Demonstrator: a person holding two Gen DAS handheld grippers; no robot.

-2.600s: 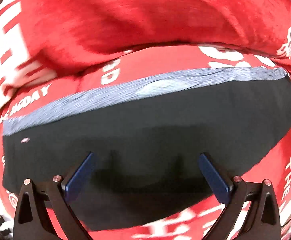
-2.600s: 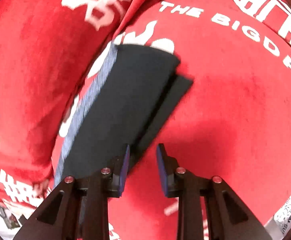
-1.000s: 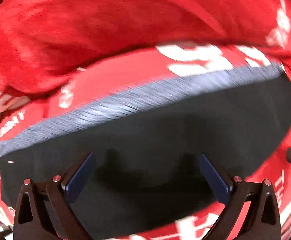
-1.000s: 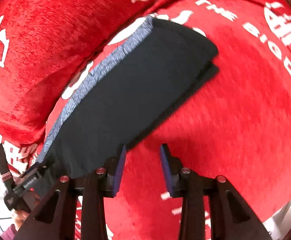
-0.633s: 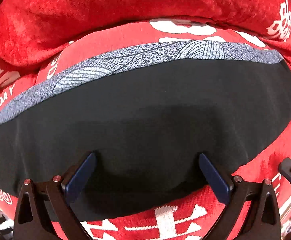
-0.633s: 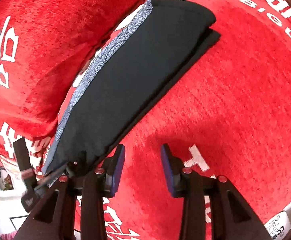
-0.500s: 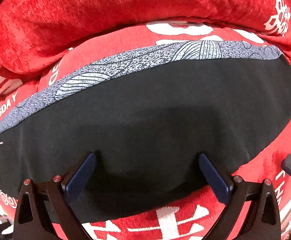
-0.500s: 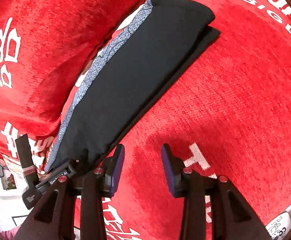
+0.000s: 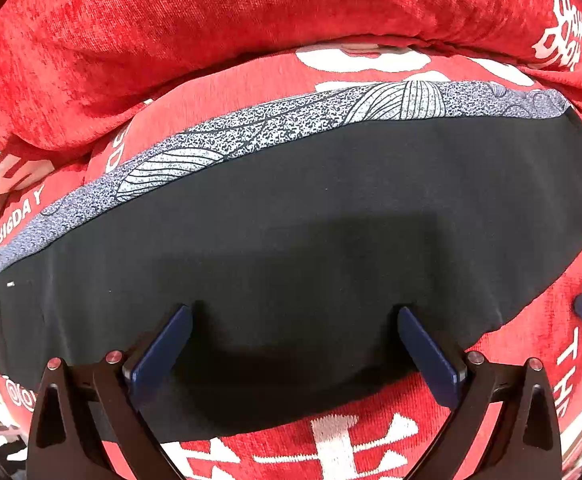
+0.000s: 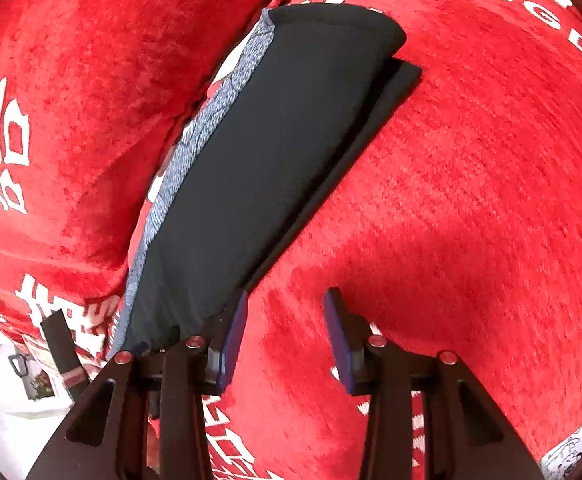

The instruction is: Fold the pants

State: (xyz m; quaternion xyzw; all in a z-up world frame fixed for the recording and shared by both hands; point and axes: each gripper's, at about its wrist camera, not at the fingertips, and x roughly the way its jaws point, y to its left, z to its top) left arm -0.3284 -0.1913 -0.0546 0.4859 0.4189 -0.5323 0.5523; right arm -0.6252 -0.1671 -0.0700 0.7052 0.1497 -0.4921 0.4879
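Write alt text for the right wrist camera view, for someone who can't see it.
Folded black pants with a grey patterned waistband lie flat on a red cover with white lettering, running diagonally from lower left to upper right. The right gripper sits open and empty in the foreground, just right of the pants' near edge.

Folded pants (image 9: 311, 216) flat on sofa seat (image 10: 471, 200); backrest cushion (image 9: 211, 32) behind; right hand-held gripper (image 10: 285, 332) beside them

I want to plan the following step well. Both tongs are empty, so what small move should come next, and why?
Probably draw both tongs back and finish. The black folded pants with the grey patterned waistband already lie flat in layers on the red printed sofa cover. The left tongs stand wide open above them, and the right tongs stand open beside their edge, gripping nothing.
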